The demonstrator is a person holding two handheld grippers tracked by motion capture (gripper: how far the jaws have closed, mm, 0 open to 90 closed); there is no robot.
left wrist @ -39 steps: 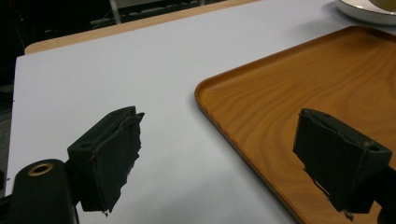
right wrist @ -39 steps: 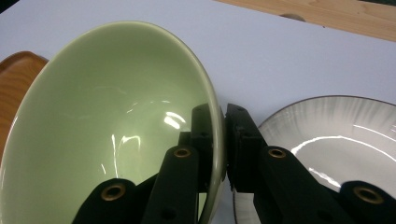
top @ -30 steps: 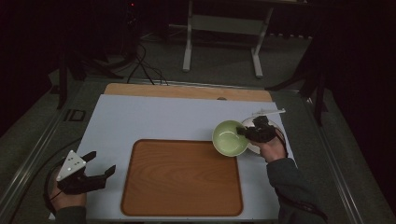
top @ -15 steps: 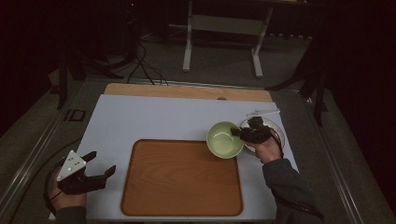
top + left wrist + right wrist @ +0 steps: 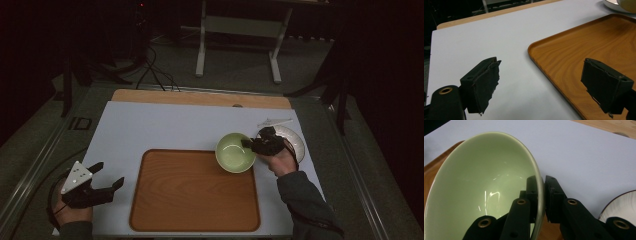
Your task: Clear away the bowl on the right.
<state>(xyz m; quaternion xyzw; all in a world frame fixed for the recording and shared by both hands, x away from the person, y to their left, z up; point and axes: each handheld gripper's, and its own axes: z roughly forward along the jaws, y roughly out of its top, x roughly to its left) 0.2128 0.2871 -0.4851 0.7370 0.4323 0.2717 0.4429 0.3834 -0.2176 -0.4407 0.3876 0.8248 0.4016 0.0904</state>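
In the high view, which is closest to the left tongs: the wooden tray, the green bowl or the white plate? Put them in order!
From the left tongs:
1. Wooden tray, right beside them, mid-table.
2. Green bowl, over the tray's far right corner, held by the right tongs.
3. White plate, farthest, past the bowl at the right edge.

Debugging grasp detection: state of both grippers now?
Left gripper: open, holding nothing.
Right gripper: shut on the glossy pale green ceramic bowl, at its rim.

Both grippers are black: the left gripper (image 5: 102, 181) carries a grey three-cornered plate with dots, the right gripper (image 5: 541, 195) brass-ringed screw holes, above a grey-blue sleeve (image 5: 306, 205).
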